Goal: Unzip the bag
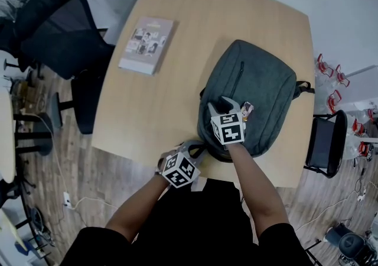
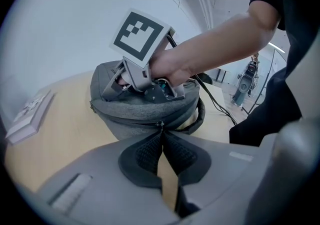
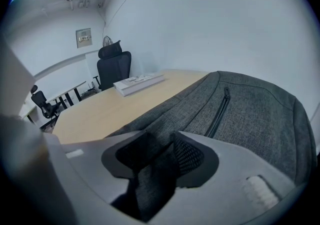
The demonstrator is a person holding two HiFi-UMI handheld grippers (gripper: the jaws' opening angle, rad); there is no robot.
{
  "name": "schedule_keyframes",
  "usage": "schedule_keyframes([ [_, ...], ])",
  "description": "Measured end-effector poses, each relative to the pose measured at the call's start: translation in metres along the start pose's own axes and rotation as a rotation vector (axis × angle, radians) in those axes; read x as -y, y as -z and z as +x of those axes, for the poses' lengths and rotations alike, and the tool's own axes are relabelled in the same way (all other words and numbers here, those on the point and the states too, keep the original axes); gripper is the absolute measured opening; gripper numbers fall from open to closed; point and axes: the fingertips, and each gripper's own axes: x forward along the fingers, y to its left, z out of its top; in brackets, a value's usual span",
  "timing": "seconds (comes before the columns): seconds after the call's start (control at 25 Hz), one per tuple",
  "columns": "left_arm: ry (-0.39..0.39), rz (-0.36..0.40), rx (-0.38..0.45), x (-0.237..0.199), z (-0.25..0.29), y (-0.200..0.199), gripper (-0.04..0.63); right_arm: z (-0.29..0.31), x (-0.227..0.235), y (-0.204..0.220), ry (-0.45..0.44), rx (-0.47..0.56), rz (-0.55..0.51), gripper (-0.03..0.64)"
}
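Note:
A grey backpack (image 1: 254, 96) lies flat on the wooden table (image 1: 147, 117), its near end at the table's front edge. My left gripper (image 1: 192, 148) is at that near end. In the left gripper view its pads (image 2: 145, 151) meet at the tips on the zipper pull (image 2: 160, 125) of the main zip. My right gripper (image 1: 223, 104) rests on top of the bag's near part. The right gripper view shows a fold of grey fabric (image 3: 155, 179) caught between its pads, with the front pocket zip (image 3: 220, 111) beyond. A small pale tag (image 1: 247, 109) lies beside the right gripper's fingers.
A booklet (image 1: 146, 45) lies on the table's far left part. A black office chair (image 1: 65, 34) stands left of the table and a dark chair (image 1: 323, 143) stands to its right. A bag strap (image 1: 302, 88) hangs over the right edge.

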Motion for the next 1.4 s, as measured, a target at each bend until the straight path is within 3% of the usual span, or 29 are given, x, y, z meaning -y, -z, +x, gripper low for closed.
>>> schedule_keyframes([
  [0.24, -0.013, -0.01, 0.008, -0.003, -0.001, 0.0, 0.028, -0.039, -0.016, -0.013, -0.212, 0.047, -0.003, 0.232],
  [0.36, -0.008, -0.01, 0.012, -0.004, 0.0, 0.001, 0.026, -0.086, -0.029, -0.011, -0.362, 0.093, -0.087, 0.232],
  [0.48, 0.01, -0.033, 0.023, -0.005, 0.0, 0.002, 0.026, -0.129, -0.038, 0.021, -0.447, 0.03, -0.253, 0.222],
  [0.64, 0.022, -0.048, 0.031, -0.008, 0.0, 0.002, 0.026, -0.167, -0.039, 0.09, -0.438, -0.152, -0.548, 0.193],
  [0.76, 0.016, -0.043, 0.021, -0.009, -0.001, 0.002, 0.026, -0.182, -0.027, 0.129, -0.382, -0.243, -0.695, 0.193],
  [0.92, -0.021, -0.05, 0.003, -0.009, -0.002, 0.0, 0.026, -0.184, -0.027, 0.143, -0.38, -0.215, -0.701, 0.193],
  [1.08, -0.078, -0.123, -0.005, -0.01, -0.004, -0.002, 0.026, -0.171, -0.045, 0.127, -0.376, -0.127, -0.671, 0.187],
  [1.2, -0.111, -0.187, -0.027, -0.009, -0.004, 0.002, 0.026, -0.156, -0.047, 0.129, -0.332, -0.155, -0.728, 0.069],
  [1.4, -0.136, -0.223, -0.063, -0.009, -0.004, 0.003, 0.025, -0.153, -0.049, 0.132, -0.311, -0.145, -0.77, 0.057],
])
